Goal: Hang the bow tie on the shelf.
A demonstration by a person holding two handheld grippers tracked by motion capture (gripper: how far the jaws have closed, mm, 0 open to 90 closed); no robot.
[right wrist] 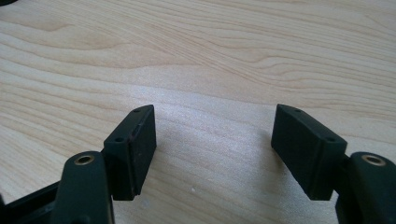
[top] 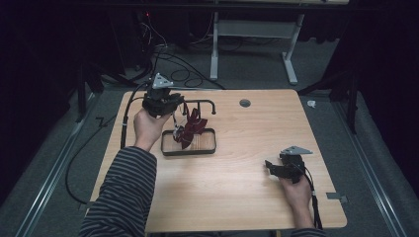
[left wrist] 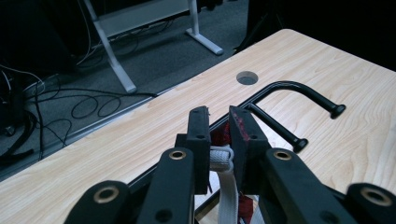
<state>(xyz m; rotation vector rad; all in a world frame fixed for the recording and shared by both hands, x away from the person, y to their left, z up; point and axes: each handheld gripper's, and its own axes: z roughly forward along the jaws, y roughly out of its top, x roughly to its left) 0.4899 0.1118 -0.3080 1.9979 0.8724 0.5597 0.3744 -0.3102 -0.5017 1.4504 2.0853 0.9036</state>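
My left gripper (top: 174, 110) hovers over the far left of the table, shut on a dark red, leaf-like item (top: 190, 128) with a white strap (left wrist: 226, 186). The red item hangs down into a shallow black tray (top: 188, 153). In the left gripper view the jaws (left wrist: 219, 116) pinch the white strap and a bit of red. Just beyond them stands a black bent-rod rack (left wrist: 289, 88) with knobbed ends, also at the tray's far side (top: 202, 102). My right gripper (top: 270, 167) rests low near the table's right front, open, with bare wood between its jaws (right wrist: 212, 121).
A round cable hole (top: 244, 103) sits in the wooden table (top: 247, 197) near its far edge. Beyond the table stand the white legs of another desk (top: 215, 49), and cables (top: 183, 74) lie on the grey floor. A black cable (top: 126, 123) trails from the left gripper.
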